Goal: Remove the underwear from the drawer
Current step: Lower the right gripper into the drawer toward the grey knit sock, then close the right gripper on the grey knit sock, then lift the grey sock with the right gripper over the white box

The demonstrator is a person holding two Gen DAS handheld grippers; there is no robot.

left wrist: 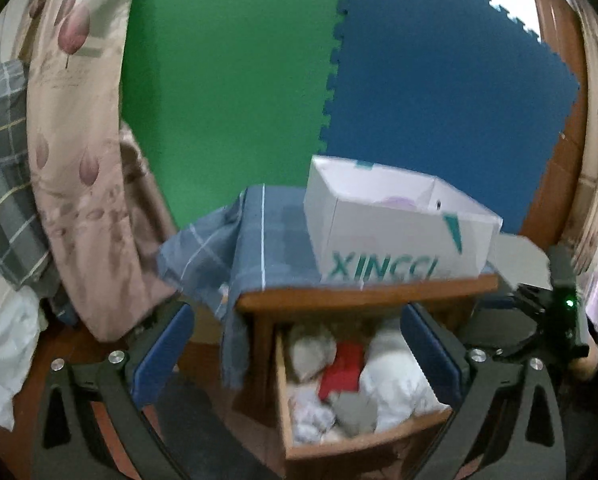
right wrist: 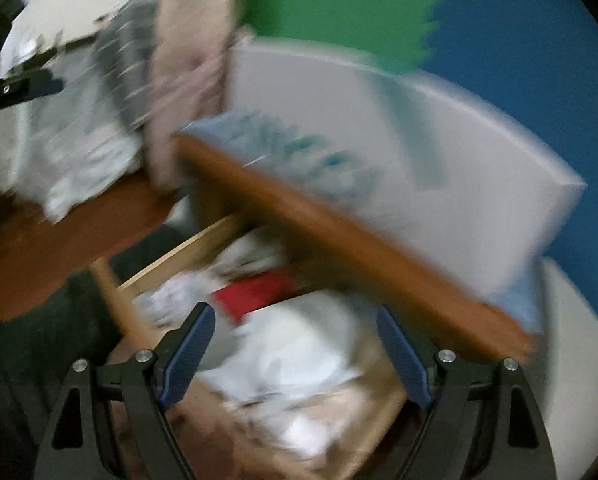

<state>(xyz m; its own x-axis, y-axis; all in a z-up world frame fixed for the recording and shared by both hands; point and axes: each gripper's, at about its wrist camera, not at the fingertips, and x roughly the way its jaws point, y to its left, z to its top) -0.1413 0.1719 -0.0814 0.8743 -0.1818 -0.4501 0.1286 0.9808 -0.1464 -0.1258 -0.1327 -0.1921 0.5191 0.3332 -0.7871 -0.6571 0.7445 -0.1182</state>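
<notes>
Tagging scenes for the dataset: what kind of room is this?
Most likely a bedroom. A small wooden cabinet has its drawer pulled open and full of folded clothes, with a white box on top, and piled quilts sit to one side. Foam mats cover the wall behind.

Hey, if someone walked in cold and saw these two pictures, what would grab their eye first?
Probably the open wooden drawer at the bottom, stuffed with pale bundled clothes around one bright red garment. Above it, on the nightstand top, sits a white box with teal lettering, against big green and blue foam mats. Both grippers' jaws stand open over the drawer.
</notes>
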